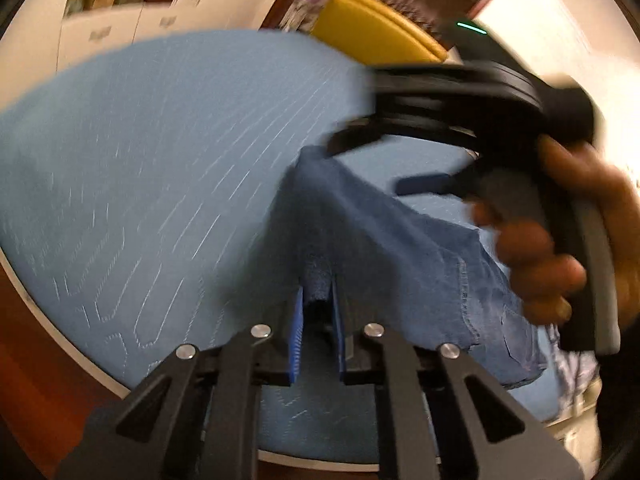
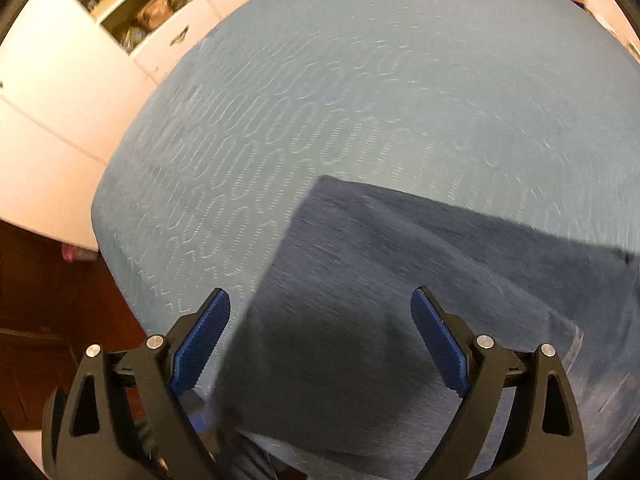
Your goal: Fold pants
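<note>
Both grippers, left gripper (image 1: 318, 320) and right gripper (image 2: 320, 344), were black plastic with ribbed blue pads (image 2: 200, 340) and silver screws (image 2: 93, 350) behind the pads.

**Warm indoor light, heavy motion blur, fisheye bending**

Both views are lit warmly and evenly, with dark vignetted corners and bowed edges. In the left wrist view, glare washes out the cream wall (image 1: 560, 32) at upper right, and the black handheld gripper (image 1: 460, 96) there smears. In the right wrist view the stitching on the quilted light-blue cover (image 2: 360, 92) streaks, and a soft shadow darkens the blue denim pants (image 2: 360, 340) at lower centre.
</note>
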### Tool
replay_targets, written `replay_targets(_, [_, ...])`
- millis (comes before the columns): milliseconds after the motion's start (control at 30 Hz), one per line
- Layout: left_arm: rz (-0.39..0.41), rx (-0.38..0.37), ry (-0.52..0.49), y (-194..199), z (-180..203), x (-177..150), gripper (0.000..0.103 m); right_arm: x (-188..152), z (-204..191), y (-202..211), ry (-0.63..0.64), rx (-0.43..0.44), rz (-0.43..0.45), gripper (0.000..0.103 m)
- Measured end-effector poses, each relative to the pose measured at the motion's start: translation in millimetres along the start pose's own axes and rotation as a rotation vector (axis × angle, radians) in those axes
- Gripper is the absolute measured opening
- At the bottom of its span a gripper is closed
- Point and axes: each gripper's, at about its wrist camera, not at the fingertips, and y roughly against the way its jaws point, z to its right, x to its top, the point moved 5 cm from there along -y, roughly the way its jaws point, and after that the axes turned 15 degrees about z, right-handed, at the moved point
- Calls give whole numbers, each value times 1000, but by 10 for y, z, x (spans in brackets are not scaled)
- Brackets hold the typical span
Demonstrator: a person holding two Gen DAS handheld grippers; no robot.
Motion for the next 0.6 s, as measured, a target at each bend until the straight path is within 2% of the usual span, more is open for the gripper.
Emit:
replay_targets(133, [56, 9, -108, 158, 370, 67, 12, 117, -125, -245, 90, -59, -89, 87])
replay_targets(167, [65, 8, -126, 186, 438, 67, 12, 102, -117, -264, 110, -70, -95, 72])
replay_targets(200, [68, 5, -129, 201, 491, 61, 11, 111, -101, -282, 122, -93, -96, 47])
replay_targets(267, [74, 18, -114, 206, 509, 32, 13, 130, 12, -234, 64, -68, -77, 29])
replay_targets(300, [74, 37, -100, 185, 504, 5, 25, 127, 94, -197, 28, -56, -69, 21])
replay_targets(333, [55, 49, -98, 148, 504, -42, 48, 122, 179, -146, -7, -39, -56, 19])
replay_targets(367, [42, 54, -99, 92, 534, -86, 53, 117, 218, -111, -23, -27, -48, 17])
replay_targets(400, [25, 78, -109, 6, 570, -134, 52, 116, 265, -53, -39, -12, -36, 16])
replay_targets(467, [9, 94, -121, -74, 624, -155, 40, 140, 350, 64, -66, 16, -19, 16])
replay_targets(500, [9, 103, -133, -105, 686, -150, 20, 135, 399, 146, -83, 34, -11, 16])
replay_targets(600, [74, 109, -252, 7, 1124, -81, 13, 184, 667, 538, -135, 104, 48, 15])
